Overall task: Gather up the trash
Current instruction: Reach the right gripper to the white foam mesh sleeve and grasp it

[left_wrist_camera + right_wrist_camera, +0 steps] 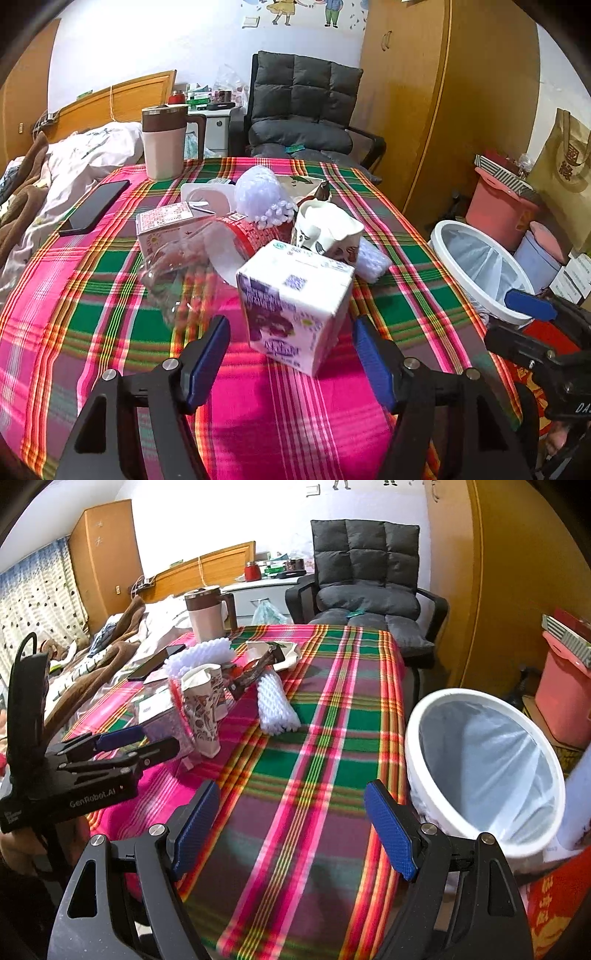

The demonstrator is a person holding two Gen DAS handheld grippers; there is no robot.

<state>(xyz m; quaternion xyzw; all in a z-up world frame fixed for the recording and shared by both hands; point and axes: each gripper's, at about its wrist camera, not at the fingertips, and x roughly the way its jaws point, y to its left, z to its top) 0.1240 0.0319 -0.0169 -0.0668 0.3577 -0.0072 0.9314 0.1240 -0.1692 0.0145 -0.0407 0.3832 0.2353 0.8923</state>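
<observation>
1. The left tongs point(290, 363) are seen spread wide, released, with nothing pressed between the blue pads; the plaid-covered worktop point(288, 424) lies beneath them.
2. Just ahead of the left tongs, between the lines of the two pads but untouched by either, a white and purple carton point(295, 306) is found standing tilted on the cloth.
3. The right tongs point(291, 836) are likewise held released and empty over a bare stretch of the worktop; a white bin point(484, 771) lined with a clear bag is placed just beyond the right-hand pad, off the worktop's edge.
4. Beyond the carton, a crumpled clear plastic container point(177, 273), a red-labelled wrapper point(251, 236) and a patterned paper cup point(327, 232) are heaped together.
5. Farther from the left tongs, white foam netting point(262, 197) is piled on the heap.
6. Farthest, a black phone point(96, 206) and a brown-lidded jug point(164, 142) are set to the left.
</observation>
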